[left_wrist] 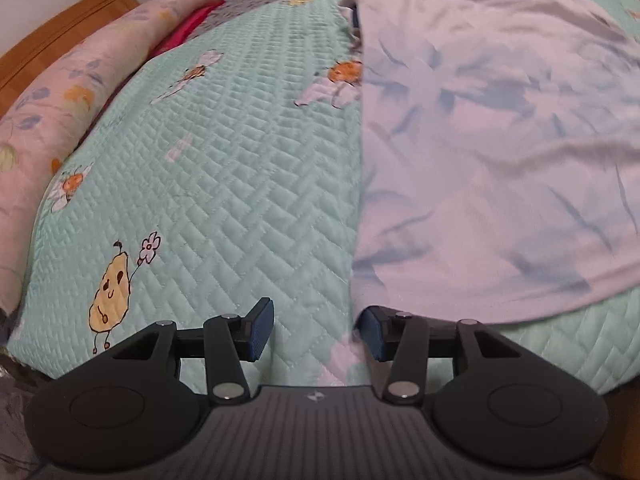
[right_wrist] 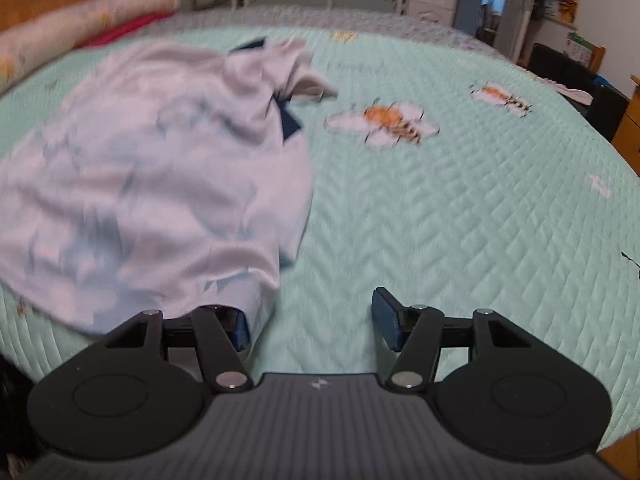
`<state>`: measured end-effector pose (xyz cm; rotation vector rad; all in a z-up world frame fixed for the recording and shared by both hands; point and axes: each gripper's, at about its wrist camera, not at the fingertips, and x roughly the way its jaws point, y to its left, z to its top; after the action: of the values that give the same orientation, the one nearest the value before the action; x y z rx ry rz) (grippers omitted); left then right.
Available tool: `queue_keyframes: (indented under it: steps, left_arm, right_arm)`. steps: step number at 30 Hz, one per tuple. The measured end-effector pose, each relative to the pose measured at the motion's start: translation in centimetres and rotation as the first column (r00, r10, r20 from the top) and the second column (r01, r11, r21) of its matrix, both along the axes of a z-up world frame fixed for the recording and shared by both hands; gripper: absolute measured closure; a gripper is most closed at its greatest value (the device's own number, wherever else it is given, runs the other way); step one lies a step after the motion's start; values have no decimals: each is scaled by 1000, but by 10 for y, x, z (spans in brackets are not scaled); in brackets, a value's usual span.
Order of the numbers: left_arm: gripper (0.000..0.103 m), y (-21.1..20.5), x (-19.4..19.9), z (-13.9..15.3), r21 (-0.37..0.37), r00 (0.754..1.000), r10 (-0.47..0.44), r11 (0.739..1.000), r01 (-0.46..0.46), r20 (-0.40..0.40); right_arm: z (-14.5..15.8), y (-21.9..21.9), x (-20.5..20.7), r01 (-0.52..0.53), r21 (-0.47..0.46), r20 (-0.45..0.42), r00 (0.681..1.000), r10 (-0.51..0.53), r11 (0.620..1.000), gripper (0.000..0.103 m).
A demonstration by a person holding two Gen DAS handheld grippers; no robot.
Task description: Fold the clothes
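Here, from the left wrist, the left gripper stands spread, nothing pinched; the pale shirt lies ahead and to its right on the green quilt, its hem draped over the right-hand finger, its long axis running away from the tool. From the right wrist, the right gripper also stands spread and empty; the shirt lies ahead-left, hem over the left-hand finger. Both hands sit equally near the hem corners, I judge.
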<state>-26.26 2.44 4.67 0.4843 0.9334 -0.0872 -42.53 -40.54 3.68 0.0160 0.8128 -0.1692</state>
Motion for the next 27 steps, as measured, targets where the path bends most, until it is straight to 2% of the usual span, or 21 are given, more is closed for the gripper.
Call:
queue_keyframes:
  steps: [3,6,9,13,17,19,22,23,24,25,26,27]
  left_arm:
    - [52,-2,-7,0,4,1000,6,1000,-6,5]
    - [52,-4,-17,1,-10,1000,20,1000,-20,4]
    - [52,-8,-29,0,-10,1000,27,1000,-27,6]
    - [52,-17,-46,2,-8,999,21,1000,-21,24]
    - [52,-31,-59,7,-22,999,-24,999,25,28]
    - [52,-41,-66,12,-13,998,-53,998,54,46]
    - [52,-58,-77,20,-29,990,-115,993,117,81]
    - [52,-64,-80,23,-38,987,-134,990,138,92]
    - [52,-70,-81,25,-51,984,-151,986,157,98]
    - [52,-77,-83,27,-64,980,-169,982,176,105]
    - [52,-85,-84,28,-78,975,-191,977,200,112]
    - [52,-93,-86,29,-91,970,-212,970,224,119]
  right_arm:
    - [2,6,-3,-15,-23,0,1000,15,1000,42]
    - [4,17,-10,-55,-87,0,998,55,995,42]
    - [6,35,-20,-127,-211,0,991,130,969,42]
    - [9,65,-36,-218,-397,12,970,243,892,42]
    - [4,88,-37,-311,-545,-20,933,359,779,42]
    - [3,95,-35,-359,-576,-36,909,416,735,43]
    - [4,100,-31,-405,-597,-42,878,477,693,45]
    - [5,101,-29,-413,-599,-41,872,488,686,56]
    - [6,99,-26,-415,-583,-38,873,487,699,67]
    - [8,94,-21,-409,-546,-32,882,469,731,97]
    - [9,90,-15,-400,-504,-27,893,449,766,103]
    - [10,85,-11,-382,-467,-12,904,426,797,103]
